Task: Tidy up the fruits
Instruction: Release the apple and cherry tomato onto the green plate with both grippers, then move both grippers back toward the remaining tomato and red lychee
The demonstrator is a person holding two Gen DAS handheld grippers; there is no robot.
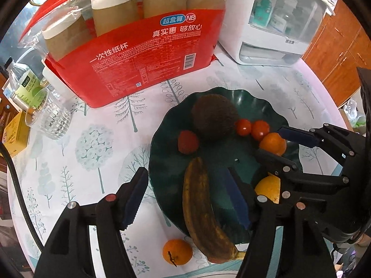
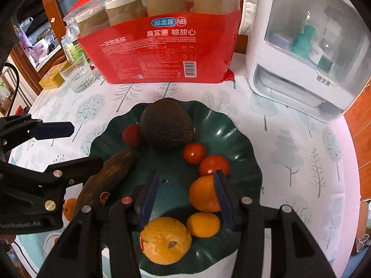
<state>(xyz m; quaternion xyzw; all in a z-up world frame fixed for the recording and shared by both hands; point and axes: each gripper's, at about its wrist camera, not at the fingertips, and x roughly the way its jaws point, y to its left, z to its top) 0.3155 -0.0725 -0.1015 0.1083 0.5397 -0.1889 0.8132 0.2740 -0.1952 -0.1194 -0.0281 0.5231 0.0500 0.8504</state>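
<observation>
A dark green scalloped plate (image 1: pixel 250 99) (image 2: pixel 241 143) holds an avocado (image 1: pixel 214 117) (image 2: pixel 167 125), a red berry (image 1: pixel 188 141) (image 2: pixel 131 136), two cherry tomatoes (image 1: pixel 251 127) (image 2: pixel 204 159), a brown banana (image 1: pixel 201 210) (image 2: pixel 109 178) and several oranges (image 2: pixel 203 193) (image 2: pixel 165 239). One small orange (image 1: pixel 177 251) lies on the cloth off the plate's near edge. My left gripper (image 1: pixel 185 197) is open, straddling the banana's upper half. My right gripper (image 2: pixel 186 197) is open and empty above the plate, its right finger against an orange (image 1: pixel 273 143).
A red pack of paper cups (image 1: pixel 143 64) (image 2: pixel 162 53) stands behind the plate. A white appliance (image 1: pixel 273 23) (image 2: pixel 308 53) is at the back right. A glass (image 1: pixel 52 120) (image 2: pixel 78 74), a bottle (image 1: pixel 25 85) and a yellow box (image 1: pixel 14 136) sit at the left.
</observation>
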